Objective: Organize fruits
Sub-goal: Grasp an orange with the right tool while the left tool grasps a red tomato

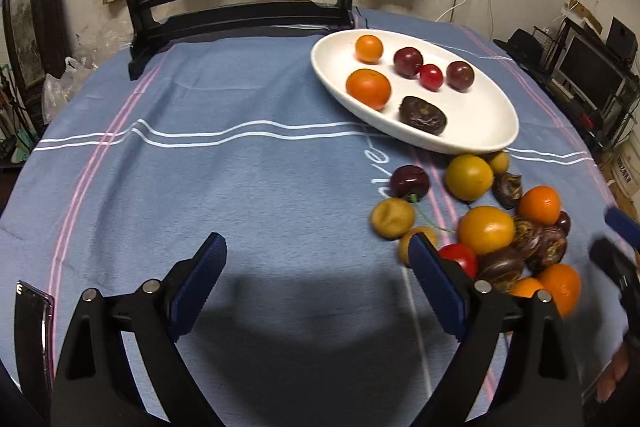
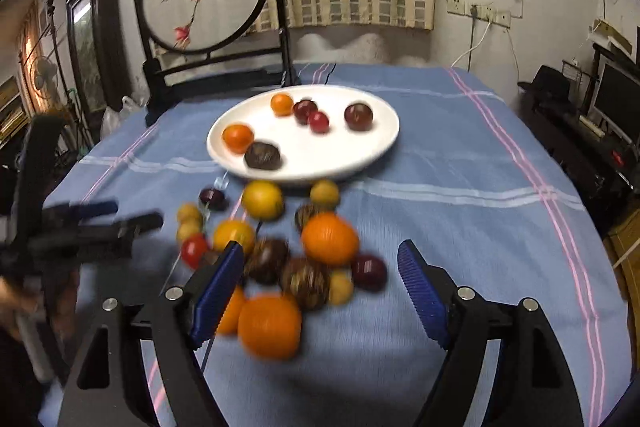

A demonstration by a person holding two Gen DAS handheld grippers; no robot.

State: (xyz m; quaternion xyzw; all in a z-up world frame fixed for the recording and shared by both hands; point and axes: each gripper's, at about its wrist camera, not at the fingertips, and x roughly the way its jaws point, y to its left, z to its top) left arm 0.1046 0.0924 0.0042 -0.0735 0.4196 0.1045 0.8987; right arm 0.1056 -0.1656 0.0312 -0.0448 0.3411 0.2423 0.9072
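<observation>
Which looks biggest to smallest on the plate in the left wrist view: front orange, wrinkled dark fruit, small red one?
1. Front orange and wrinkled dark fruit: look about alike, and both sit nearer the camera, so not ranked.
2. Small red one: clearly smallest on the white plate.

Your left gripper (image 1: pixel 316 255) has jaws spread wide, blue ribbed pads (image 1: pixel 198 279) facing each other, nothing between them, angled down toward the tabletop. Your right gripper (image 2: pixel 320 263) is also spread apart, blue pads (image 2: pixel 420 291) clear of contact, nothing pinched, pitched down too. From the right wrist view your left gripper (image 2: pixel 116 217) sits at the left edge, blurred, fingers pointing right. From the left wrist view your right gripper (image 1: pixel 612 235) shows at the right edge, blurred, only partly in frame. The two grippers are near each other, not touching.
</observation>
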